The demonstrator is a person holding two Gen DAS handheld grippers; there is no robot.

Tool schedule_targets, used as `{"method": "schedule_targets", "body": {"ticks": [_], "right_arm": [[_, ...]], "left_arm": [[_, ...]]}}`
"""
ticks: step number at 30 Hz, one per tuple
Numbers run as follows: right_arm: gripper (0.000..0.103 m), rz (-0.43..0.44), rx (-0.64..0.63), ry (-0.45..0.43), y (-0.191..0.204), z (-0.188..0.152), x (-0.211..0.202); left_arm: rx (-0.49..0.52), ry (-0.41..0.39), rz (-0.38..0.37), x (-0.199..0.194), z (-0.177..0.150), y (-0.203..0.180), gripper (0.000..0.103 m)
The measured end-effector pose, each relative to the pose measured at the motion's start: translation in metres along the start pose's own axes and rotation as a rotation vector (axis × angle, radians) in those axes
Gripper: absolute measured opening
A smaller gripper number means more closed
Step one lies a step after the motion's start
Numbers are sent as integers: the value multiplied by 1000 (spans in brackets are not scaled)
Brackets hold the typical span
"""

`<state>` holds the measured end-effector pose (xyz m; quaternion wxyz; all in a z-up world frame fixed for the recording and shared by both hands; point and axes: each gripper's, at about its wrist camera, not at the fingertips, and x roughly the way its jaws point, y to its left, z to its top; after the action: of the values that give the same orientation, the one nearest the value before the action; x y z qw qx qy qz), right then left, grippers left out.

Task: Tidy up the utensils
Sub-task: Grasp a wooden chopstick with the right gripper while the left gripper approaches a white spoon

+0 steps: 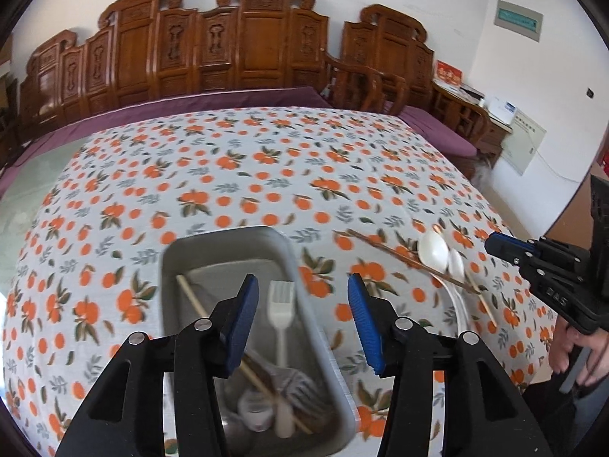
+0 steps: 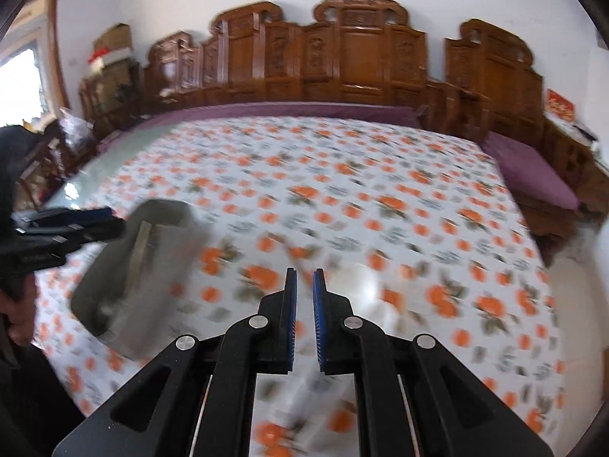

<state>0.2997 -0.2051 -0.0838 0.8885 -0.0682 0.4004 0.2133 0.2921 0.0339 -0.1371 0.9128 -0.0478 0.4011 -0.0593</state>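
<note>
On the left we see our left gripper (image 1: 302, 289) hanging over a grey bin (image 1: 323, 346), its blue pads standing apart with nothing pressed between them. The bin sits on a table covered by a cloth (image 1: 236, 175) printed with oranges and leaves. Inside the bin lie a white fork (image 1: 281, 316) with its tines pointing away from us, a pale chopstick (image 1: 194, 301) slanting across the bottom, and some darker utensils heaped at the near end that we cannot tell apart through the blur. To the right of the bin, well apart from it, two white spoons (image 1: 437, 253) rest on the cloth with their bowls side by side, lying across a brown chopstick (image 1: 384, 246), and a paler stick (image 1: 485, 302) runs past them toward the table edge. Farthest right comes our right gripper (image 2: 305, 278), held in a hand (image 1: 571, 350) beside the spoons; its pads are drawn almost together and we see nothing between them. Carved wooden benches (image 1: 243, 45) with purple cushions line the wall behind.
</note>
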Motion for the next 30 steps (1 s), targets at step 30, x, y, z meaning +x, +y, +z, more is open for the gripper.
{"method": "schedule_targets", "body": {"ticks": [30], "right_arm": [[6,85,-63,165,-8,-47,51]], "left_arm": [[131,79,-54,31,-27,-72,46]]}}
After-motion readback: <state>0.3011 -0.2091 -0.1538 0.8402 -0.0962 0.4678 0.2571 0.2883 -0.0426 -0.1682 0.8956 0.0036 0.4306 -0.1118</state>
